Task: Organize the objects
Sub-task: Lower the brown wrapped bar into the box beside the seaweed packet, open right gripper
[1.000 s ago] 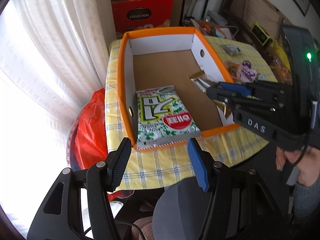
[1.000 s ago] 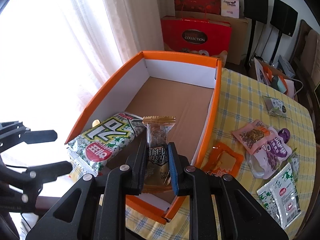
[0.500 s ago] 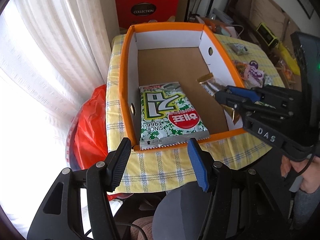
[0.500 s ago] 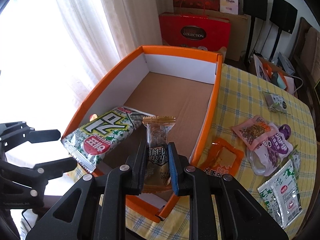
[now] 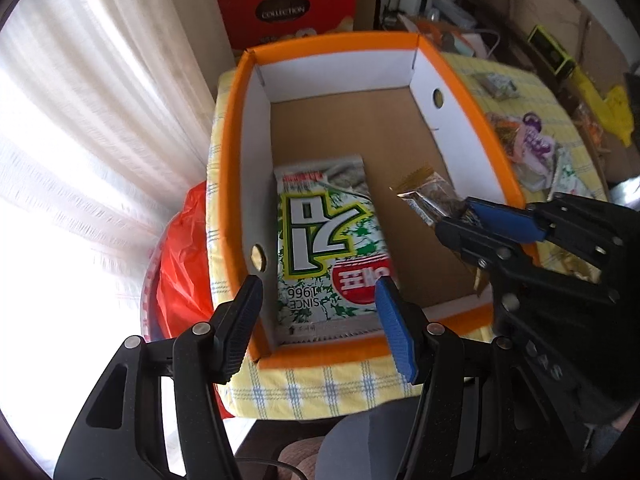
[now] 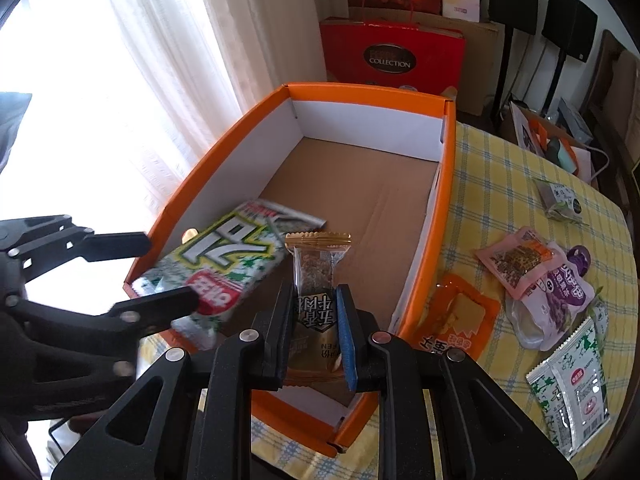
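An orange box (image 5: 332, 40) (image 6: 368, 90) with white inner walls and a brown floor stands on the checked tablecloth. A green-and-white snack packet (image 5: 324, 236) (image 6: 224, 264) lies in its near left corner, its near end up against the wall. My left gripper (image 5: 318, 300) (image 6: 138, 274) hovers open over that near end and the rim, its pads not pressing on anything. My right gripper (image 6: 314, 292) (image 5: 456, 216) is shut on a gold-and-clear snack bar (image 6: 320, 264) (image 5: 428, 196), held upright above the box's near right part.
Loose packets lie on the yellow checked cloth (image 6: 500, 184) right of the box: an orange one (image 6: 460, 320), a pink one (image 6: 516, 256), a purple one (image 6: 568, 284), a green-white sachet (image 6: 572, 388). A red bag (image 5: 180, 280) sits left, below the table edge. Curtains and a red gift box (image 6: 392, 56) stand behind.
My left gripper has moved forward and down, from over the table edge to over the box's near rim and the packet's end. The right gripper and its snack bar have stayed put.
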A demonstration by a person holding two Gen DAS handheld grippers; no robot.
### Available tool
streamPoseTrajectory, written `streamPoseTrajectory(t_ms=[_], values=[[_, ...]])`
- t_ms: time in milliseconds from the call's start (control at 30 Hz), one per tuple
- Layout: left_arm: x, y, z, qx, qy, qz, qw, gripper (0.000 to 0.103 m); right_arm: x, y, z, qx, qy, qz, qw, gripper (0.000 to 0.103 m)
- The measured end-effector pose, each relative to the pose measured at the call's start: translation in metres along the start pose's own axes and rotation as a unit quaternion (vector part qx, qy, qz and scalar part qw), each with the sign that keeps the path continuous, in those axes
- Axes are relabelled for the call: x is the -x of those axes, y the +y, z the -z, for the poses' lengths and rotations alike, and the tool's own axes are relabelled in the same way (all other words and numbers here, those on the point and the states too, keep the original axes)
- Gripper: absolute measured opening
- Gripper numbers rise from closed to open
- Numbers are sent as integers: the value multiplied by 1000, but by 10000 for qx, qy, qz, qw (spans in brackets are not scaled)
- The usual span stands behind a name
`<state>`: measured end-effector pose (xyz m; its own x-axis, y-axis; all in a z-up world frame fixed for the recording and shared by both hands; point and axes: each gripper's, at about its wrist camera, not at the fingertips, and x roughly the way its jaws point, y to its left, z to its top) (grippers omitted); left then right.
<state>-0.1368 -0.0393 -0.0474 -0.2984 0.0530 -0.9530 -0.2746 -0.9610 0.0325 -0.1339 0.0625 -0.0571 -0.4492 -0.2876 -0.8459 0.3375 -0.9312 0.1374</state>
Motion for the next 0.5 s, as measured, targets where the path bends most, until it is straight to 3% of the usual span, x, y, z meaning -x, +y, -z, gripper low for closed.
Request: streamPoseTrajectory(t_ms=[167,500], values=[[-8,0,-3,95,23,-29,9999,54,0,-1,0,-7,-17,14,10000,20],[40,20,1,562,-540,370,9963,64,-1,0,-1,-61,27,-31,10000,22]])
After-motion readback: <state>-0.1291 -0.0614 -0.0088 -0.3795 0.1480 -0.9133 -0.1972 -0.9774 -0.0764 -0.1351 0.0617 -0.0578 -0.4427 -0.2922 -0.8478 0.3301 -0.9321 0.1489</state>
